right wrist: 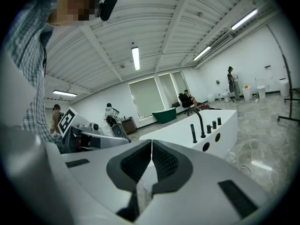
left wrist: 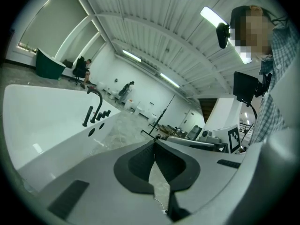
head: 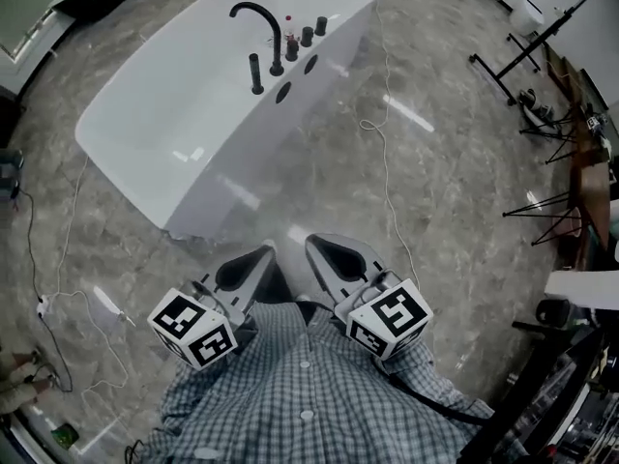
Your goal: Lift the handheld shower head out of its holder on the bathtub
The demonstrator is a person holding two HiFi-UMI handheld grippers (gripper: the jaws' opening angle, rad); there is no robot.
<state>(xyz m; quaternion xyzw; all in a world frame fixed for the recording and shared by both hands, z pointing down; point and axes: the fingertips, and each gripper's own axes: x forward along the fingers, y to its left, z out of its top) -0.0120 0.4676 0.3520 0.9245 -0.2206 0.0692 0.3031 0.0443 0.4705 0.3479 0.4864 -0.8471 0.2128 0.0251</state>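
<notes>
The white bathtub (head: 174, 114) stands on the marble floor ahead of me. On its rim the black handheld shower head (head: 255, 73) stands upright in its holder, beside a curved black spout (head: 263, 25) and several black knobs (head: 307, 36). My left gripper (head: 266, 251) and right gripper (head: 311, 243) are held side by side near my shirt, both shut and empty, well short of the tub. The left gripper view shows the shower head (left wrist: 87, 116) far off to the left of the shut tips (left wrist: 154, 143). In the right gripper view the shower head (right wrist: 193, 133) stands to the right of the shut tips (right wrist: 151, 143).
A thin white cable (head: 387, 162) trails over the floor right of the tub, and more cable (head: 58, 288) lies at the left. Black stands (head: 537, 46) and a cluttered bench (head: 590, 162) line the right side. People and a green tub (right wrist: 164, 115) are far behind.
</notes>
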